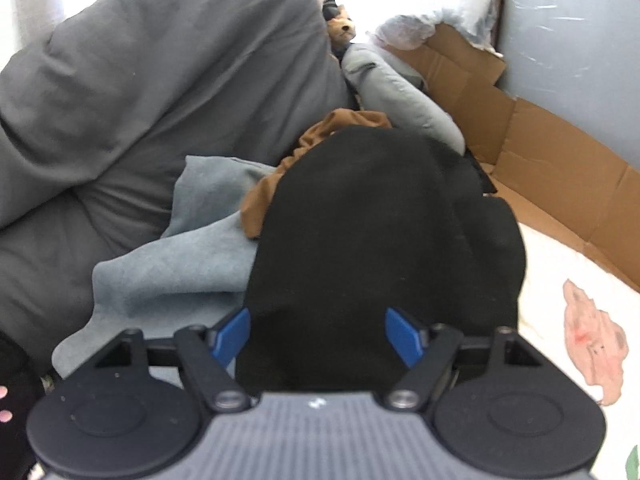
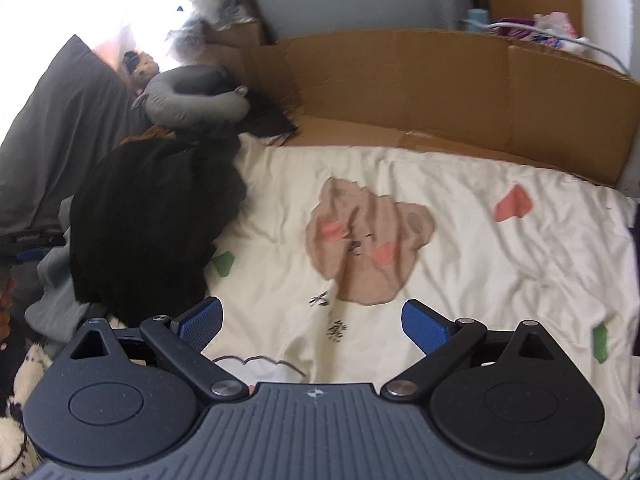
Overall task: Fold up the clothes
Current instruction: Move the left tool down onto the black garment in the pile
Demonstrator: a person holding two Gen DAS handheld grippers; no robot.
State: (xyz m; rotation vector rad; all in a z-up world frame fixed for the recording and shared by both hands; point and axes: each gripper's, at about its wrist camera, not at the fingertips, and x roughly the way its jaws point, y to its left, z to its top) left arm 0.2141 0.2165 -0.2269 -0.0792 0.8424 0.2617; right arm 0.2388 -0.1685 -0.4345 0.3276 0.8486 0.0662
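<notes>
A black garment (image 1: 380,220) lies bunched on top of a grey-blue garment (image 1: 172,264) and a brown one (image 1: 280,176). My left gripper (image 1: 318,332) is open, and the near end of the black garment sits between its wide-apart blue pads (image 1: 234,334). In the right wrist view the same black garment (image 2: 152,216) is heaped at the left of the bed, with the grey-blue cloth (image 2: 56,304) under it. My right gripper (image 2: 312,320) is open over the cream bedsheet (image 2: 500,280) with nothing between its fingers.
A dark grey duvet (image 1: 160,80) is piled on the left. A grey curved pillow (image 2: 192,100) and a plush toy (image 1: 342,26) lie behind the clothes. Flattened cardboard (image 2: 440,88) lines the wall side of the bed. The sheet carries a bear print (image 2: 368,240).
</notes>
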